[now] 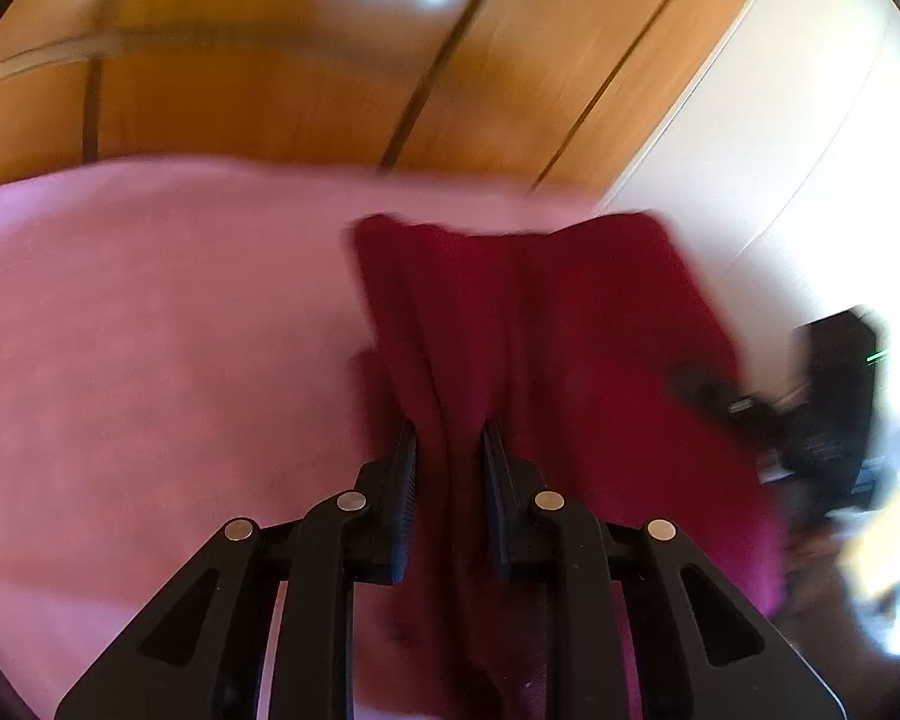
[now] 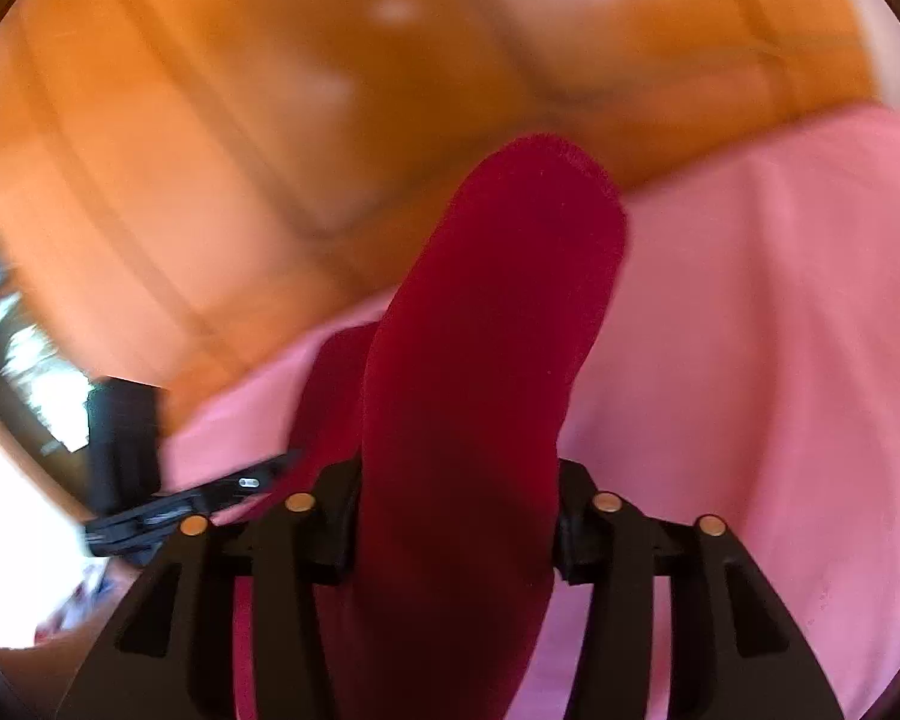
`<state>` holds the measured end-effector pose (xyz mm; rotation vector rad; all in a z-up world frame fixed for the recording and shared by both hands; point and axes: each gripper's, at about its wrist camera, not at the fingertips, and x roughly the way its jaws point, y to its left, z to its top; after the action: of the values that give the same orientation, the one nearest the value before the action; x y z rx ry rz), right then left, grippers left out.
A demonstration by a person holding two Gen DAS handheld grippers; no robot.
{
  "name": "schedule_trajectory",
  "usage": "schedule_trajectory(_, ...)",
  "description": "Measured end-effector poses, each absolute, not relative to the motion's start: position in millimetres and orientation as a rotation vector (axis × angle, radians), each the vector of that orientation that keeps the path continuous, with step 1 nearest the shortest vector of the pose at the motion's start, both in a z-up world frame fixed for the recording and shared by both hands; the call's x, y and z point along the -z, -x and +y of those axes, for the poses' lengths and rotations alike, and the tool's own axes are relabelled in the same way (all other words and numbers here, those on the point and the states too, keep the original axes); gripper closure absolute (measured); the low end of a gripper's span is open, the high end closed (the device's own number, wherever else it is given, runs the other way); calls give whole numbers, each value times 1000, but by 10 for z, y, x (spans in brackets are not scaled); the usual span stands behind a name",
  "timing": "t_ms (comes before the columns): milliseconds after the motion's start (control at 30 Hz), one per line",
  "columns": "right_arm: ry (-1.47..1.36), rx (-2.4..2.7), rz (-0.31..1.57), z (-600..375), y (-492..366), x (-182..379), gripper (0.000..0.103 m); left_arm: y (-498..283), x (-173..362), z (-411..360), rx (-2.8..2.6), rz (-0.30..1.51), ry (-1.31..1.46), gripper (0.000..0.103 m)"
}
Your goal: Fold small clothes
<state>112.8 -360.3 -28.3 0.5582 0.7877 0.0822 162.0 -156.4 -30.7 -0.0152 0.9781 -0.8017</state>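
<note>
In the left wrist view, the left gripper [image 1: 449, 438] was clenched on a bunched fold of a dark red garment [image 1: 540, 324]. The cloth ran down between the 2 black fingers [image 1: 405, 480] and spread out beyond them in a wide, loosely draped sheet. It hung over a pink blanket [image 1: 150, 330] that covered the surface below. Behind the blanket stood orange wooden panels [image 1: 270, 90] with dark seams, and a white wall [image 1: 750, 120] lay to the right. At the right edge, beside the garment, the right gripper [image 1: 720, 396] appeared as a blurred black shape; its jaws could not be read from this view. The whole picture was smeared by motion.

In the right wrist view, the right gripper [image 2: 457, 480] grasped a thick roll of the same dark red garment [image 2: 498, 312]. The roll filled the gap between the fingers [image 2: 573, 516] and rose beyond them as a rounded hump, hiding the fingertips. The pink blanket [image 2: 750, 360] lay beneath and to the right. The orange wooden panels [image 2: 270, 120] filled the upper half, heavily blurred. At the lower left, the left gripper [image 2: 210, 492] showed as a dark streaked shape next to a second strip of the red cloth.
</note>
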Motion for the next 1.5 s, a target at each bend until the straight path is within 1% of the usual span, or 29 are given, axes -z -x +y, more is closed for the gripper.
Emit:
schedule_trajectory(33,-561,-28,853,-3673,-1134,513,43,-1622,417,-1685,786,996,-33,83)
schedule_trajectory(67,-566,-3,879,-3708,-1111,689,35,-1591,510,-1781,772,974,-55,82)
schedule_trajectory(133,-619,-10,818,-3748,-994,789,31,-1556,484,-1800,751,948,-62,82)
schedule_trajectory(200,-598,25,803,-3695,-959,709,27,-1507,409,-1792,726,924,-71,81)
schedule_trajectory(233,-563,45,800,-3687,-934,660,26,-1465,359,-1792,704,899,-97,77)
schedule_trajectory(333,-447,99,774,-3544,-827,407,27,-1376,193,-1699,678,840,-109,77)
schedule_trajectory(433,-378,78,706,-3308,-619,83,27,-1112,89,-1454,694,788,-65,77)
schedule_trajectory(500,-355,62,682,-3136,-492,-15,30,-997,119,-1357,707,780,-40,77)
schedule_trajectory(567,-344,41,708,-2905,-447,24,40,-961,220,-1366,681,802,-60,77)
schedule_trajectory(600,-317,45,752,-2781,-447,133,40,-959,279,-1368,658,815,-74,77)
schedule_trajectory(667,-229,103,801,-2598,-393,373,39,-972,421,-1356,585,831,-117,77)
schedule_trajectory(700,-178,134,791,-2508,-377,450,39,-1032,520,-1339,540,863,-123,77)
schedule_trajectory(767,-140,164,786,-2443,-369,427,37,-1110,587,-1287,514,935,-72,77)
schedule_trajectory(800,-149,166,785,-2445,-366,387,36,-1094,564,-1209,523,939,-23,77)
schedule_trajectory(867,-197,163,770,-2464,-319,298,29,-982,431,-1082,498,880,-3,77)
schedule_trajectory(900,-217,165,758,-2486,-307,273,28,-945,384,-1044,486,859,2,73)
schedule_trajectory(933,-233,172,739,-2530,-266,207,25,-878,305,-976,479,831,17,57)
schedule_trajectory(967,-242,190,713,-2517,-209,144,19,-846,271,-942,475,817,26,50)
schedule_trajectory(1000,-247,212,696,-2518,-173,82,17,-811,220,-896,457,793,38,41)
schedule_trajectory(1100,-263,261,676,-2454,-168,-10,12,-728,109,-824,410,750,25,39)
schedule_trajectory(1133,-254,285,670,-2420,-156,-30,7,-703,80,-806,398,743,18,35)
schedule_trajectory(1167,-237,314,666,-2382,-140,-50,5,-643,47,-791,388,736,12,30)
schedule_trajectory(1200,-227,330,665,-2357,-125,-61,5,-591,18,-780,377,726,10,22)
schedule_trajectory(1267,-214,346,661,-2318,-118,-83,3,-479,-28,-768,362,695,-1,21)
schedule_trajectory(1333,-204,380,653,-2285,-106,-96,3,-365,-73,-729,341,665,-21,13)
schedule_trajectory(1500,-219,417,653,-2224,-31,-81,2,-173,-125,-751,329,637,-45,11)
